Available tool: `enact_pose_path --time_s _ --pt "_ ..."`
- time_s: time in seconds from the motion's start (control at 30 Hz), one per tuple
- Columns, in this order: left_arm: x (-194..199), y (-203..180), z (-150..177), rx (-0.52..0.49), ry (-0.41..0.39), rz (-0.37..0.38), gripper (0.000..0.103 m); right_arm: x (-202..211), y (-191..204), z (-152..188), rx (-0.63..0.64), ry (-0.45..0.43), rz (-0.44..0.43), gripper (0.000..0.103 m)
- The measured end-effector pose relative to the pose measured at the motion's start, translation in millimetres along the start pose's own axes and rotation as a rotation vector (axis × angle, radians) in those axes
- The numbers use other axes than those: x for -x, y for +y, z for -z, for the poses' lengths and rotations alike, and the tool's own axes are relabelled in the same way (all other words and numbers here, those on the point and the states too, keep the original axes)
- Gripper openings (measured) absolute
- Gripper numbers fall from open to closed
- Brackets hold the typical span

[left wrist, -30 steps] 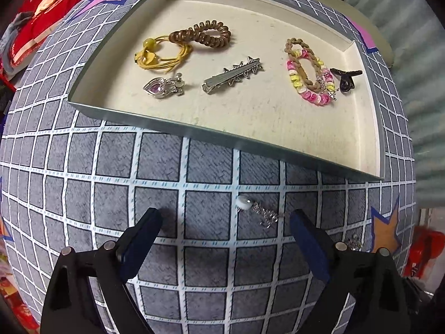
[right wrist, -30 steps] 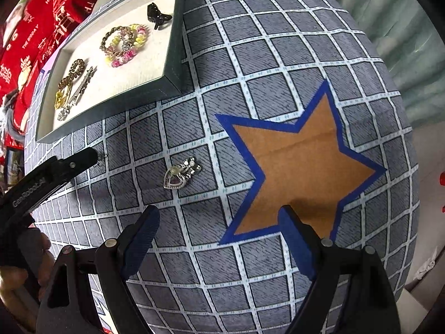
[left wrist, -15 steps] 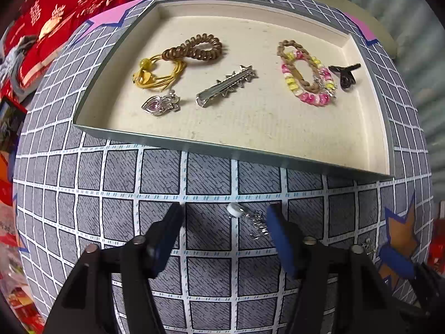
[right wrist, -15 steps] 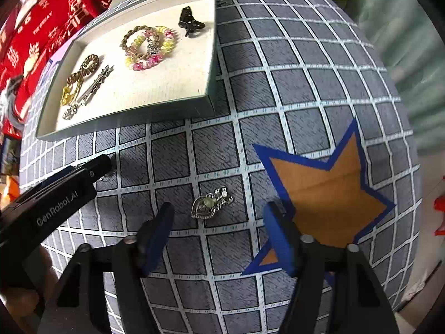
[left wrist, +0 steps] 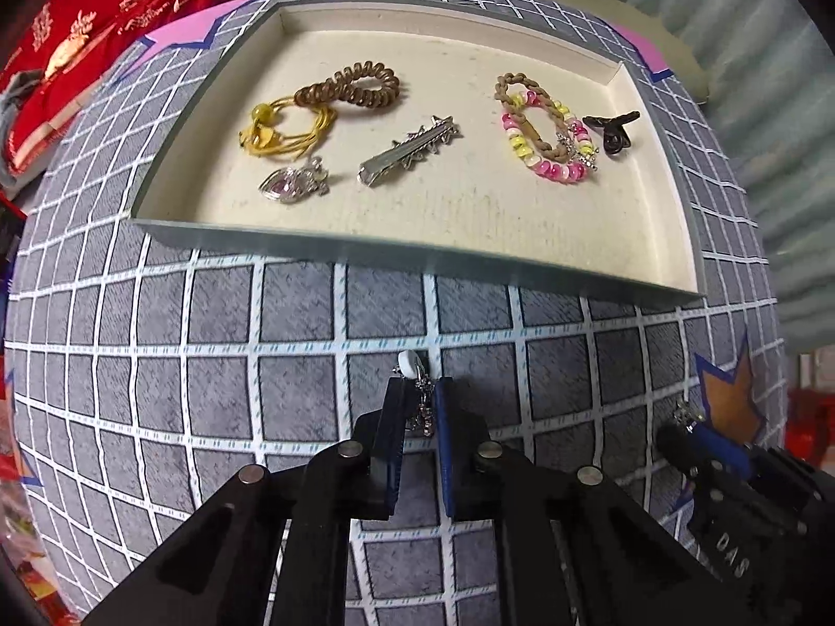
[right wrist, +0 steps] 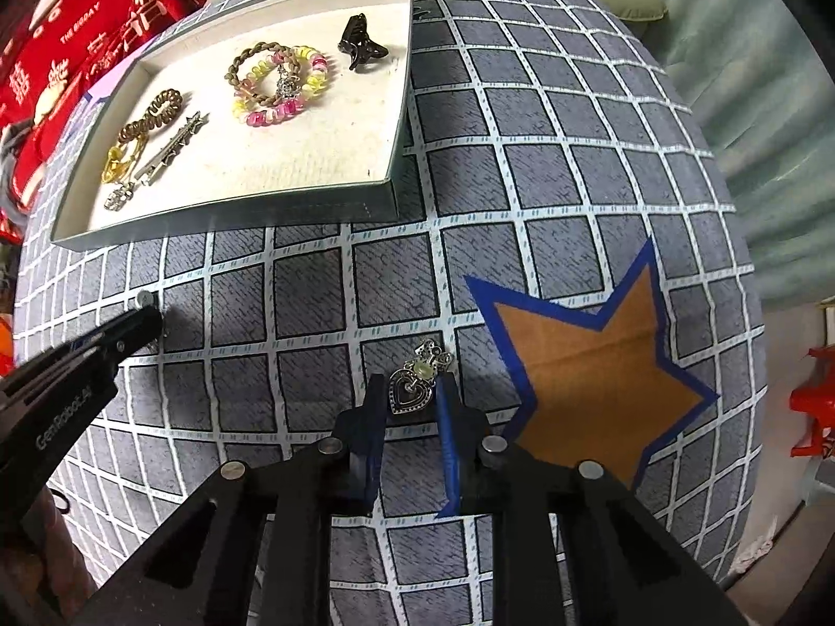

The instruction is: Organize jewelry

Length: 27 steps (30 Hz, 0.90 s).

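Just in front of the shallow grey box lid with a cream lining (left wrist: 271,242), on the grey grid-patterned cloth over the counter (left wrist: 156,323), the left tool (left wrist: 420,407) has just been closing and now pinches a silver dangling earring with a white round stud (left wrist: 417,381). Well to the right of that lid's front edge, beside an orange star outlined in blue (right wrist: 589,381), the right tool (right wrist: 415,407) has likewise just been closing and grips a silver filigree heart-shaped earring with a pale green stone (right wrist: 415,378).

Grey grid-patterned cloth (right wrist: 548,177), brown star (right wrist: 589,365), red cushions, perhaps (left wrist: 104,15).
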<state>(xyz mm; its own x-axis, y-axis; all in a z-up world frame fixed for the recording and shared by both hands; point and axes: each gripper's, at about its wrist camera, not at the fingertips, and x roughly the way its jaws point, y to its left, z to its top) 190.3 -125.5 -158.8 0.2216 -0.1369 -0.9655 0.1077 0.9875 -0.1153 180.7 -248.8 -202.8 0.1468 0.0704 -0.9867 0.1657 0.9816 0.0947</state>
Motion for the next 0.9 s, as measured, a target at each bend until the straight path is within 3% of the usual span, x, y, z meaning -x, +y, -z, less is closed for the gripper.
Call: enact_pose_path --time_s 0.3,0.6,0.63,0.67,0.7,0.77,0.9 --pt "23 32 17 0.012 -0.012 0.073 0.021 11 -16 8 -0.044 0.014 -0.09 0.02" --pt "28 49 17 0.046 -0.018 0.038 0.024 34 -42 26 -0.063 0.015 -0.107 0.02" --pt "26 48 16 0.047 -0.01 0.037 0.05 36 -45 27 -0.066 0.016 -0.11 0.02" --pt "26 48 16 0.045 -0.008 0.032 0.092 40 -45 32 -0.068 0.016 -0.111 0.02" --pt "29 48 18 0.046 -0.028 0.015 0.103 42 -47 32 -0.069 0.015 -0.111 0.02" --pt "30 37 14 0.026 -0.073 -0.025 0.103 47 -52 36 -0.074 0.012 -0.112 0.02" --pt "8 20 4 -0.021 -0.039 -0.053 0.103 50 -61 41 -0.089 0.011 -0.113 0.02"
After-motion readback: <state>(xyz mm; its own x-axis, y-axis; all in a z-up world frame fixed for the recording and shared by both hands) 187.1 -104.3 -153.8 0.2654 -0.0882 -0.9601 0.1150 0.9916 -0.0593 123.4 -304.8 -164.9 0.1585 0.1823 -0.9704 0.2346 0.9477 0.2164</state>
